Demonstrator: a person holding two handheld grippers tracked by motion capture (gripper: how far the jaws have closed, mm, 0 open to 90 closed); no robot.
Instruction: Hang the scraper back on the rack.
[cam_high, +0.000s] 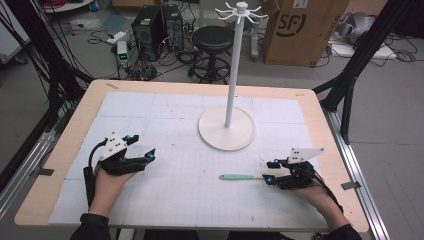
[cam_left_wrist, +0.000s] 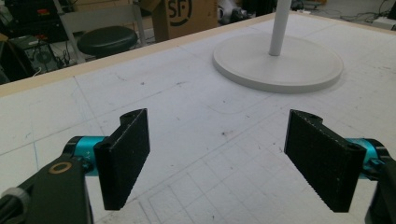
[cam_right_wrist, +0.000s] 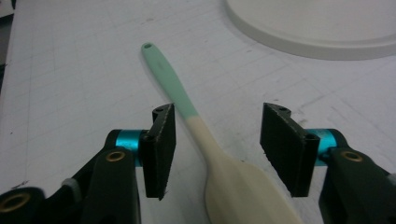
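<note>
High view: I count two grippers on one table (cam_high: 65, 150), one spoon and one white stand. My left gripper (cam_high: 142, 156) sits in the lower left of the frame, my right gripper (cam_high: 269, 171) in the lower right. The single spoon (cam_high: 240, 177) lies flat on the white gridded mat, lower centre-right, its mint-green handle pointing toward the left of the frame and its other end running in between my right jaws. The stand (cam_high: 227, 131) rises from its round base just above centre, well apart from both grippers.

In the right gripper view, my two black jaws stand about half open, one on either side of the spoon (cam_right_wrist: 205, 140); the left one is just beside the neck, the right one apart from it, and I see neither pad pressing on it. The pale bowl lies at the bottom centre, the green handle runs toward the upper left.

In the left gripper view, my left gripper (cam_left_wrist: 219, 158) has its two jaws spread wide over bare mat, holding nothing.
</note>
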